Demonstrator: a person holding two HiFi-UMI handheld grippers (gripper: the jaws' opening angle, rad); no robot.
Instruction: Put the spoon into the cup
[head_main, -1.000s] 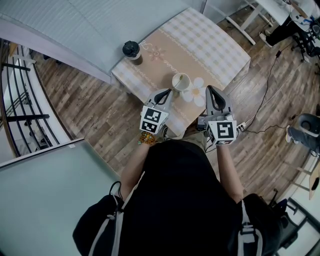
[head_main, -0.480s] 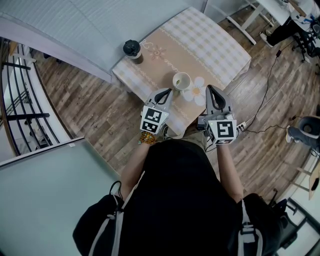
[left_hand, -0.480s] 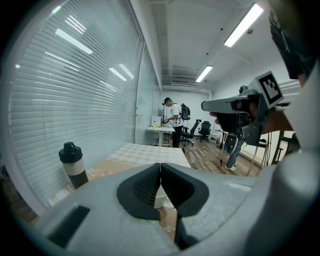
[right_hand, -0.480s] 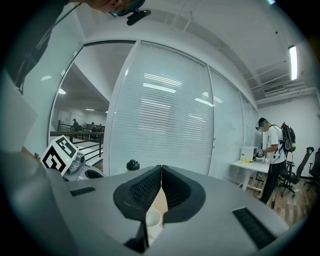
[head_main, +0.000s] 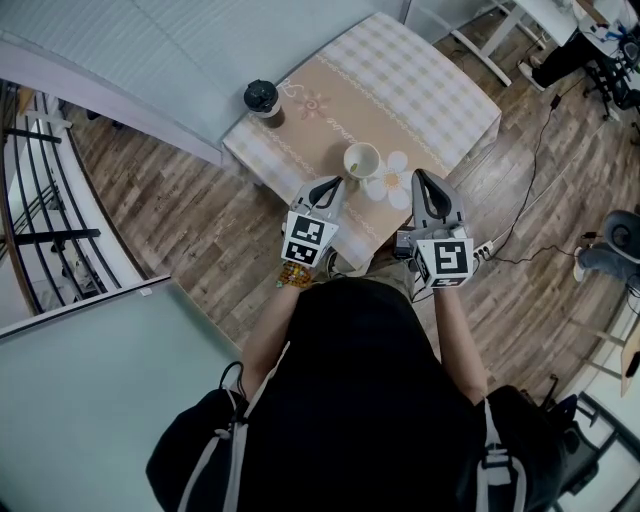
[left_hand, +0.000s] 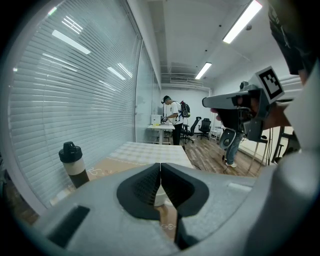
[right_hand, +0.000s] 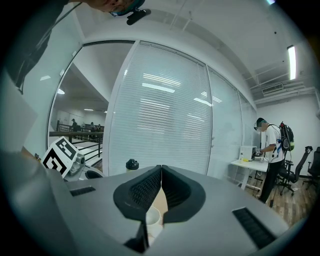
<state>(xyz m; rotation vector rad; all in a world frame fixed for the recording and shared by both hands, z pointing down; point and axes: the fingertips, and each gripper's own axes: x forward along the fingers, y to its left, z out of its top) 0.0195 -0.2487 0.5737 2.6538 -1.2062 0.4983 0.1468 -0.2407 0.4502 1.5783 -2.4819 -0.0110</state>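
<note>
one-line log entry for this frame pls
left gripper: shut, empty | right gripper: shut, empty | cup: upright on table, ahead of both grippers, untouched | spoon: not made out

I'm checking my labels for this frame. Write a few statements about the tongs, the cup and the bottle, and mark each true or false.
1. The left tongs and the right tongs are both shut on nothing. True.
2. The cup lies on its side. False: it stands upright on the table.
3. The bottle has a dark lid. True.
4. The right tongs touch the cup. False: both tongs are short of it, near the table's edge.
5. In the head view the bottle stands right of the cup. False: it stands to the left, at the table's corner.
</note>
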